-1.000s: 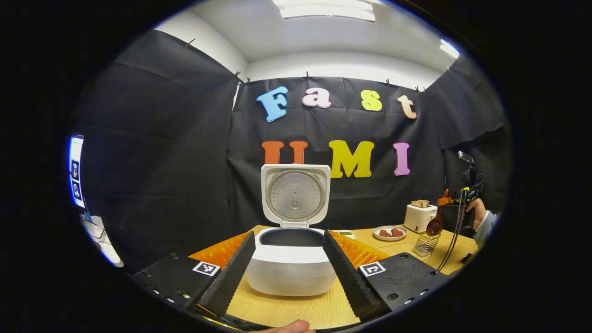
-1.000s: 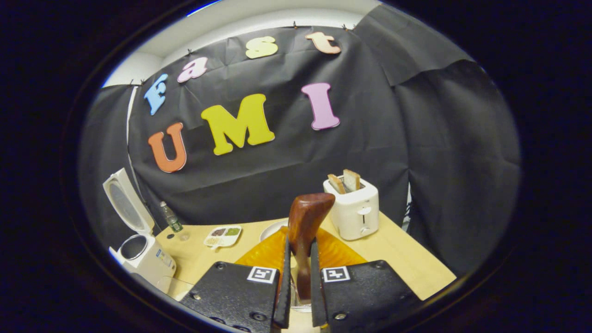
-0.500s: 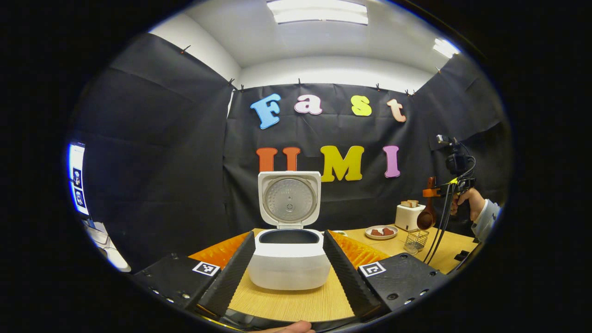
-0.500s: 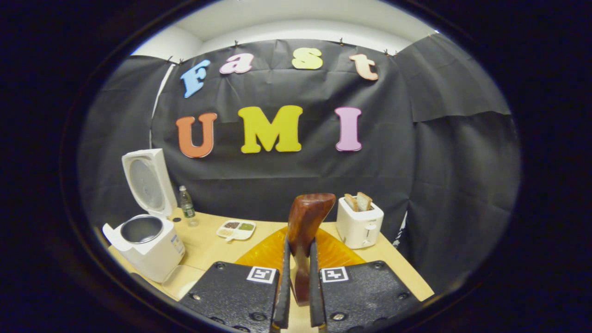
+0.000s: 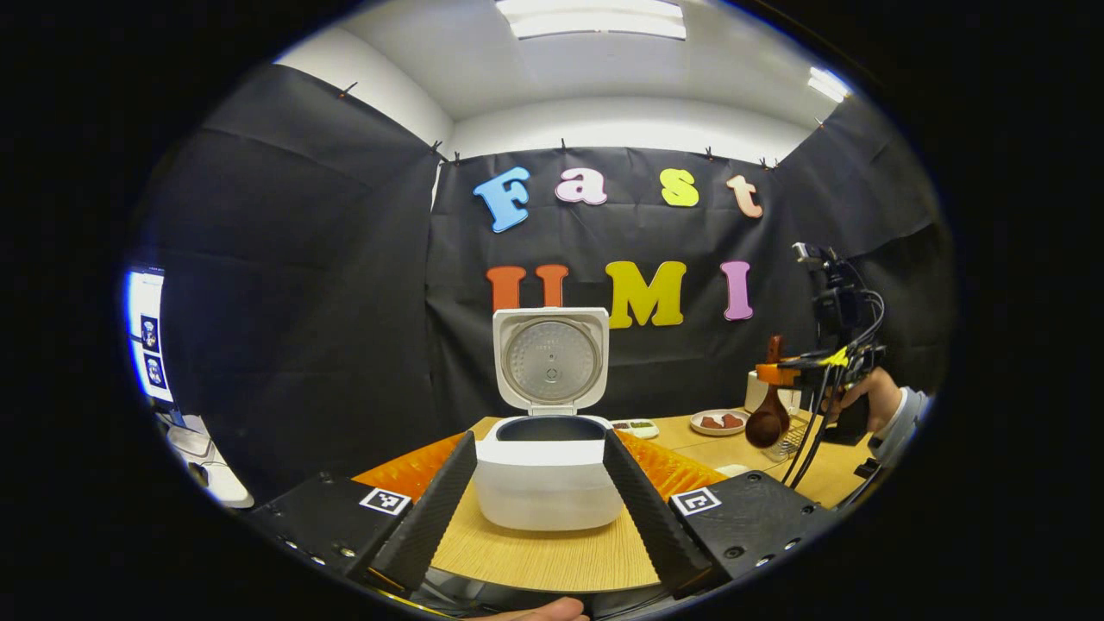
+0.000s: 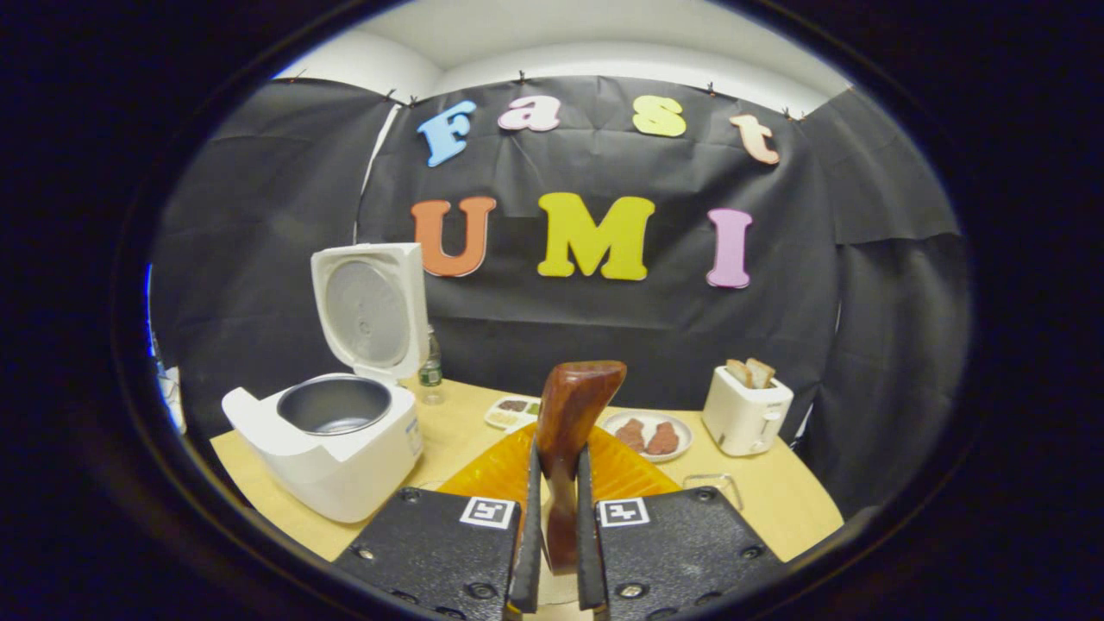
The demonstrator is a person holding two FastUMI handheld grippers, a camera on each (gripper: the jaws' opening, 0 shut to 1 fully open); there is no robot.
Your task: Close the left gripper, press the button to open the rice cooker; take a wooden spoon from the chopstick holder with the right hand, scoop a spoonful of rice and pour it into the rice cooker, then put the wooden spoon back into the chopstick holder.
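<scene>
Wooden spoon (image 6: 565, 431) clamped in right gripper (image 6: 552, 552), handle end hidden; left gripper (image 5: 539, 509) spread wide.

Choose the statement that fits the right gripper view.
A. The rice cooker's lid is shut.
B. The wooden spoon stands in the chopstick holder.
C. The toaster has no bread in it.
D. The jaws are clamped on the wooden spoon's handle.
D: the right gripper has both jaws pressed on the handle of the wooden spoon, while the rice cooker stands with its lid raised.
</scene>
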